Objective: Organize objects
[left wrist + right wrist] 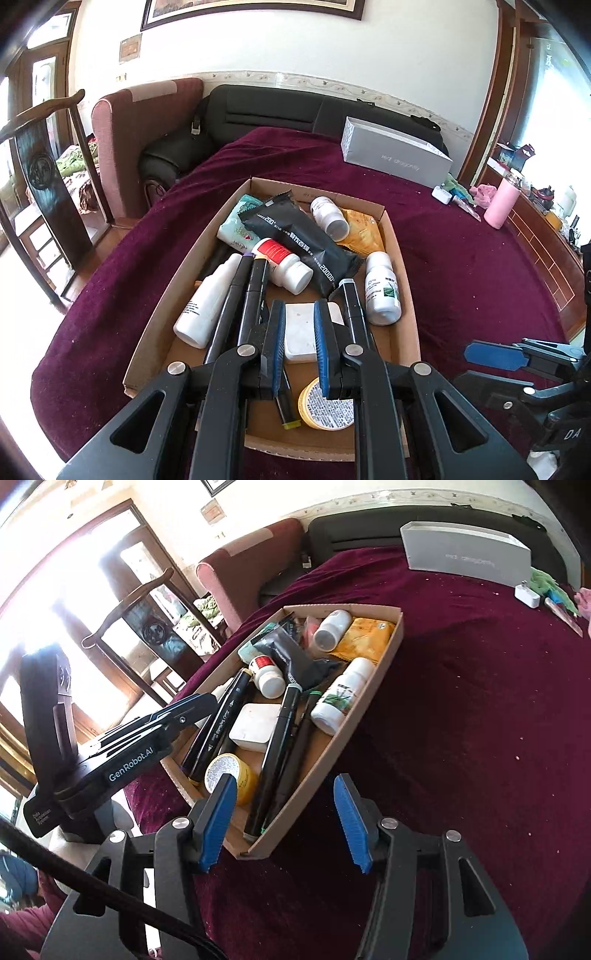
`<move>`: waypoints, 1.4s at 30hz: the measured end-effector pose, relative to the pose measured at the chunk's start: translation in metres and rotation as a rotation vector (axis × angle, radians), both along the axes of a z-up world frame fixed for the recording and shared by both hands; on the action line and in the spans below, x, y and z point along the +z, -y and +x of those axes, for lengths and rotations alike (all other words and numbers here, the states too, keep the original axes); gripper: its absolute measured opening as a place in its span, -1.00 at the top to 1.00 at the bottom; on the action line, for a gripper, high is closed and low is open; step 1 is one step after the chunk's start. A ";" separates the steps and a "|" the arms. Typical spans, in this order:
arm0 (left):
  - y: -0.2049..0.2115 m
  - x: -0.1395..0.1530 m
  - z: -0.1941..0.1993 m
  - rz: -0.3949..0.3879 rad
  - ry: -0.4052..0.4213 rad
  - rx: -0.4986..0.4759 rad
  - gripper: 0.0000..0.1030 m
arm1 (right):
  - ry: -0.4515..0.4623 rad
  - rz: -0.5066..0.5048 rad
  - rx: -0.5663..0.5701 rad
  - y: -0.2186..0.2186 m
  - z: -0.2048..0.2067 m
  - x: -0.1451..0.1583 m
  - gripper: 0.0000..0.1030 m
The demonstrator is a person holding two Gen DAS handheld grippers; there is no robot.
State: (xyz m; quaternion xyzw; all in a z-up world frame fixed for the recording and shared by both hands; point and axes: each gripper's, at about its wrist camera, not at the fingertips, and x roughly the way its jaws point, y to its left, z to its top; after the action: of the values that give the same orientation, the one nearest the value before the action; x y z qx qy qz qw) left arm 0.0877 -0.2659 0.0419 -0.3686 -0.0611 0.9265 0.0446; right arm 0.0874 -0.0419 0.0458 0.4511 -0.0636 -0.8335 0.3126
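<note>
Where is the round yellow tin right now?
The yellow tin lies in the cardboard tray's near end, beside the white block and black markers.

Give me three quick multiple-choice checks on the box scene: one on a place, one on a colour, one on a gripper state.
1. Where is the yellow tin?
A. at the near end of the cardboard box
B. on the cloth
C. on the grey carton

2. What colour is the cloth under the box?
A. green
B. dark red
C. white

3. How is the right gripper?
A. shut on a marker
B. shut on a bottle
C. open, holding nothing

Answers:
1 A: the tin lies inside the box's near end.
2 B: maroon cloth surrounds the box.
3 C: its blue pads stand apart with nothing between them.
</note>
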 end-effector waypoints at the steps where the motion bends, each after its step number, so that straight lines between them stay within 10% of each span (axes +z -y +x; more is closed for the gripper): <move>1: 0.001 0.000 0.000 0.001 -0.001 0.003 0.75 | -0.002 -0.004 -0.003 -0.002 0.001 0.001 -0.06; 7: 0.005 0.006 0.005 -0.011 -0.025 0.037 0.70 | -0.007 -0.018 -0.011 -0.011 0.005 0.001 -0.12; 11: 0.005 0.012 0.008 -0.041 -0.058 0.069 -0.07 | 0.005 -0.028 -0.016 -0.013 0.003 -0.002 -0.12; 16: 0.011 0.024 0.016 -0.061 -0.137 0.127 -0.29 | -0.015 0.011 -0.016 -0.006 0.001 -0.001 -0.12; 42: 0.047 0.042 0.045 -0.055 -0.203 0.342 -0.89 | -0.171 0.187 -0.064 0.049 -0.002 0.018 -0.18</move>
State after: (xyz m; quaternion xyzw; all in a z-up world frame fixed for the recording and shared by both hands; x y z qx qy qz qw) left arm 0.1324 -0.3133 0.0842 -0.2586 -0.0924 0.9543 -0.1176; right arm 0.0852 -0.0912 0.0639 0.4032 0.0272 -0.8808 0.2467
